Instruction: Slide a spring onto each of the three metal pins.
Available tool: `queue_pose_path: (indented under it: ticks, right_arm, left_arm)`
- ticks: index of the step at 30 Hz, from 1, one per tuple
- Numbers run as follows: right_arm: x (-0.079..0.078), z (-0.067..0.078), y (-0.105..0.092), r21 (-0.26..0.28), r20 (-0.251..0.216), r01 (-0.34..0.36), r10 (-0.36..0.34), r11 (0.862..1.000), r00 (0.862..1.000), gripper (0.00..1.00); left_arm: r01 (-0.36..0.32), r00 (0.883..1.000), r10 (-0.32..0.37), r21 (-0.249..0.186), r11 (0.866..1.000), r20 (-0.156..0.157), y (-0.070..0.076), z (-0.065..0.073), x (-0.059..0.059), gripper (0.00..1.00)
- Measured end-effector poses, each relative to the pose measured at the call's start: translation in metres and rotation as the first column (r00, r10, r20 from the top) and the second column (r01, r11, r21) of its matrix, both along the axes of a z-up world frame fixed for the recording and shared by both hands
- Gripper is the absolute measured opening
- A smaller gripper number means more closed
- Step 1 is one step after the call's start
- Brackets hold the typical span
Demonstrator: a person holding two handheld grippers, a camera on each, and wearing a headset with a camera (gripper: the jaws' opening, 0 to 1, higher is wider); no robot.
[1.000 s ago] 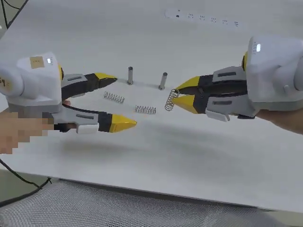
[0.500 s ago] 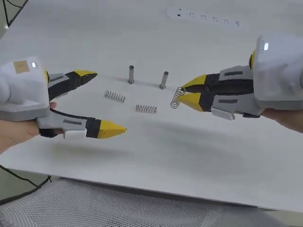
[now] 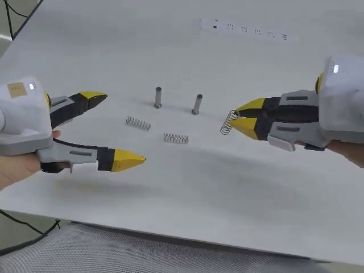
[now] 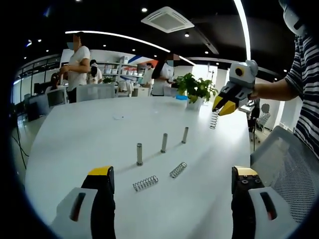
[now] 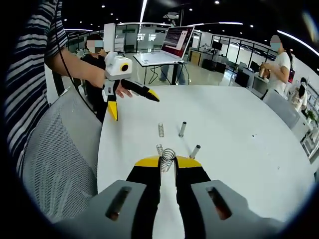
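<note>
Your left gripper (image 3: pixel 114 128) hovers over the near left of the white table (image 3: pixel 187 187), its jaws spread wide with nothing between them. Right of it, two loose springs lie flat: the left spring (image 3: pixel 138 123) and, slightly nearer, the middle spring (image 3: pixel 176 138). Just beyond them the left pin (image 3: pixel 158 97) and the middle pin (image 3: pixel 197 104) stand upright; your left gripper view shows a third pin (image 4: pixel 185 135) in line. Farthest right, your right gripper (image 3: pixel 239 115) pinches the held spring (image 3: pixel 228 123), which hangs off its tips above the table.
</note>
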State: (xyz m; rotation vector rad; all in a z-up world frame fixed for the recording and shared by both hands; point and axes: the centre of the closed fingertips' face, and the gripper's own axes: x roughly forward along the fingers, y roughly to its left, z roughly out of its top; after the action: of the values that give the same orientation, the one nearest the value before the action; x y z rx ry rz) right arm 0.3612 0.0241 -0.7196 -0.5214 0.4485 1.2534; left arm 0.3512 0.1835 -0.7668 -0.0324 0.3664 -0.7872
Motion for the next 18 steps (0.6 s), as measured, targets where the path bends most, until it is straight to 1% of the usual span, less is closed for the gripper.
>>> queue_pose_path:
  ticks: [7,14,18]
  right_arm:
    - [0.012,-0.001,-0.012,-0.010,0.020,0.041,-0.041,0.999,0.999,0.11]
    - [0.031,0.001,-0.026,-0.014,0.040,0.095,-0.094,0.995,0.995,0.11]
    - [0.038,0.001,-0.031,-0.017,0.046,0.117,-0.116,0.993,0.992,0.11]
  left_arm:
    - [0.006,1.000,-0.006,-0.003,1.000,0.000,-0.003,0.001,0.002,0.97]
    - [0.007,1.000,-0.007,-0.006,1.000,-0.007,-0.003,0.000,0.000,0.97]
    - [0.006,1.000,-0.006,-0.003,1.000,-0.009,-0.002,-0.001,-0.001,0.97]
